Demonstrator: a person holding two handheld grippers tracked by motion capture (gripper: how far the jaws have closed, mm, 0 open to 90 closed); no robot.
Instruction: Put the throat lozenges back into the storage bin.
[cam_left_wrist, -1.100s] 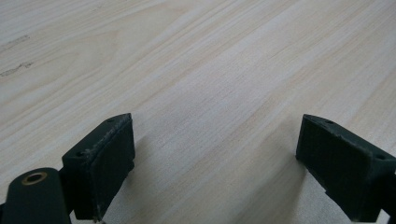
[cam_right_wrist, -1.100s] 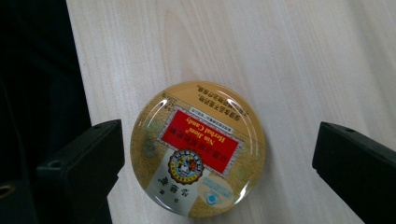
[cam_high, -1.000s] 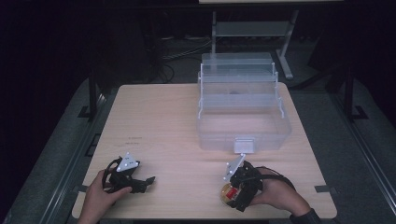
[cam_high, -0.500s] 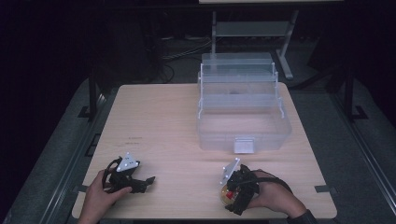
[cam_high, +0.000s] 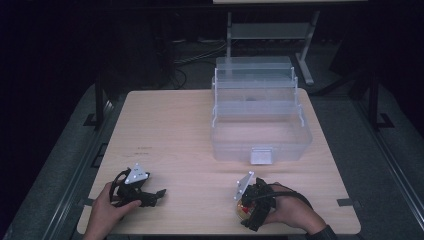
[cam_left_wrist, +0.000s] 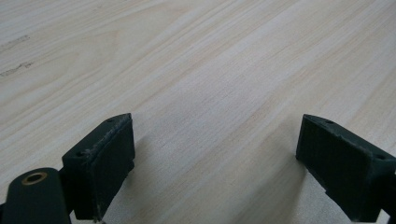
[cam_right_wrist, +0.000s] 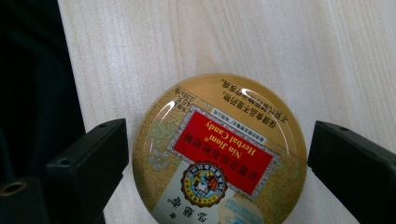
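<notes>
Right gripper (cam_right_wrist: 217, 154) is pointed down at the near edge of the table (cam_high: 190, 125), its jaws spread wide on either side of a round candy tin (cam_right_wrist: 219, 151). The tin lies flat on the wood, lid up, with a red label reading "Nin Jiom Herbal Candy". Narrow gaps show between each jaw and the tin's rim, so nothing is gripped at present. Judged from the straddle, the jaws are set to close across the tin's widest part, which would give the firmest hold on a smooth, shallow lid.

From the high view, the same gripper (cam_high: 252, 202) sits in the person's right hand (cam_high: 292, 215), with the tin (cam_high: 243, 210) just under it, close to the table's front edge.

Left gripper (cam_high: 142, 192) lies low near the front left corner, held in the left hand (cam_high: 107, 212). Its own view shows both jaws wide apart over bare wood, with nothing between them. It appears to be parked out of the way.

A clear plastic box (cam_high: 260, 125) with stepped trays stands open on the far right half of the table, well apart from the tin. If the tin is meant for it, that is a guess only. Bare table lies between the two, and nothing obstructs the path. The tin's closeness to the edge is the one hazard: a slipped grip could push it off.
</notes>
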